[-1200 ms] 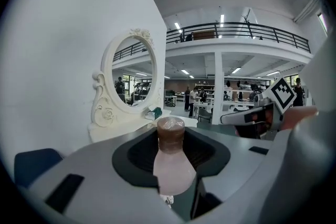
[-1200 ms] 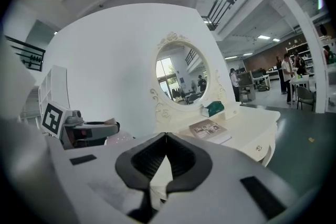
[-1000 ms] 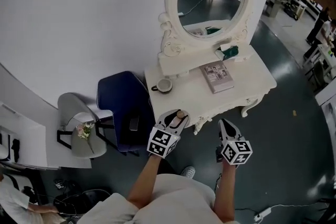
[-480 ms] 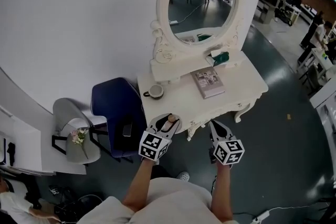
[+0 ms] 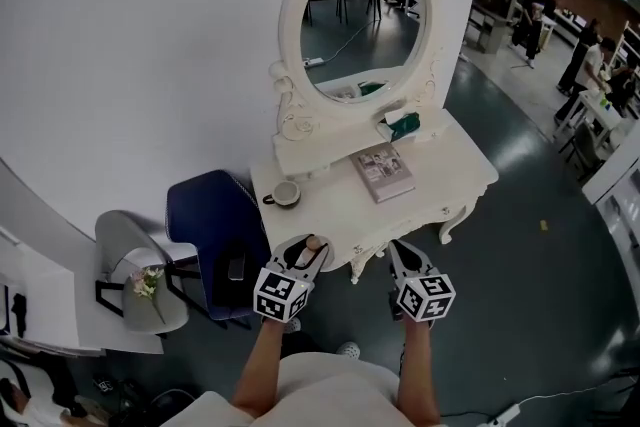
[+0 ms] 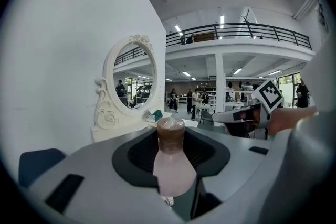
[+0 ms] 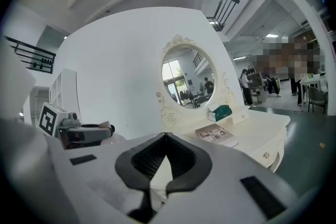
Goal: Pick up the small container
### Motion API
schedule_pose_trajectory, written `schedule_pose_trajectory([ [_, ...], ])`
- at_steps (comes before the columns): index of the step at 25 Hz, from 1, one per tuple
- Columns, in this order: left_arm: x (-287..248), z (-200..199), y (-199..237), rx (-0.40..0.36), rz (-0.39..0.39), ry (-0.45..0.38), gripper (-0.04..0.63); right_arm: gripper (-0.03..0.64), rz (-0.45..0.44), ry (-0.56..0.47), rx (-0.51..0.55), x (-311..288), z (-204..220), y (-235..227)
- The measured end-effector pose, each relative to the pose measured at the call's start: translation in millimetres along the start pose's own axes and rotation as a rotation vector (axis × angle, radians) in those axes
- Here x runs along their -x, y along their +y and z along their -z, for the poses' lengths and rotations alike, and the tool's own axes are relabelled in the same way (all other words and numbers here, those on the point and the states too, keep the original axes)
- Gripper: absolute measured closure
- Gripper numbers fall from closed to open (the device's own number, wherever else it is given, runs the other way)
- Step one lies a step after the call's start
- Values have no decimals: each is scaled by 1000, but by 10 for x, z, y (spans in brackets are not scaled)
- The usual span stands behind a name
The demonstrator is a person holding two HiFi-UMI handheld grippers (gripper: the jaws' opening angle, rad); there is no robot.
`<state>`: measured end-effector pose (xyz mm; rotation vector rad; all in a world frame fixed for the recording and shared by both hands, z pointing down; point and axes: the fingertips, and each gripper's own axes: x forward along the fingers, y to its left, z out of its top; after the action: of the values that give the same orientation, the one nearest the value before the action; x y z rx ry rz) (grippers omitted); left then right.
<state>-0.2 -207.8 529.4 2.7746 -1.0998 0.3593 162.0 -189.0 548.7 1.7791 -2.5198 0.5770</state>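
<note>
The small container (image 6: 171, 157) is a pale pink bottle with a brown cap. It stands upright between the black pads of my left gripper (image 6: 171, 165), which is shut on its body. In the head view the container (image 5: 311, 243) sticks out of the left gripper (image 5: 303, 252) just off the front edge of the white dressing table (image 5: 440, 165). My right gripper (image 5: 397, 255) hovers beside it at the same edge. In the right gripper view the right gripper (image 7: 165, 165) has its pad tips meeting, with nothing between them.
On the table stand an oval mirror (image 5: 355, 25), a cup (image 5: 285, 194), a booklet (image 5: 382, 171) and a green object (image 5: 403, 125). A dark blue chair (image 5: 215, 225) is left of the table, with a grey seat holding flowers (image 5: 145, 283) further left.
Both grippers have drawn back a little from the table's front edge, the left still carrying the bottle. The head view has shifted, so the table sits further left.
</note>
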Motion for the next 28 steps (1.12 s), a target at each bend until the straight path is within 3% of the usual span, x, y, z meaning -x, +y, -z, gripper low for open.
schedule_pose_trajectory([
  [7, 69, 30, 42, 0, -4, -19, 436, 601, -19, -22, -22, -17, 45, 145],
  [12, 84, 82, 74, -3, -7, -7, 436, 601, -12, 41, 67, -28, 116, 192],
  [28, 120, 120, 63, -21, -30, 6, 437, 601, -28, 41, 71, -14, 110, 280],
])
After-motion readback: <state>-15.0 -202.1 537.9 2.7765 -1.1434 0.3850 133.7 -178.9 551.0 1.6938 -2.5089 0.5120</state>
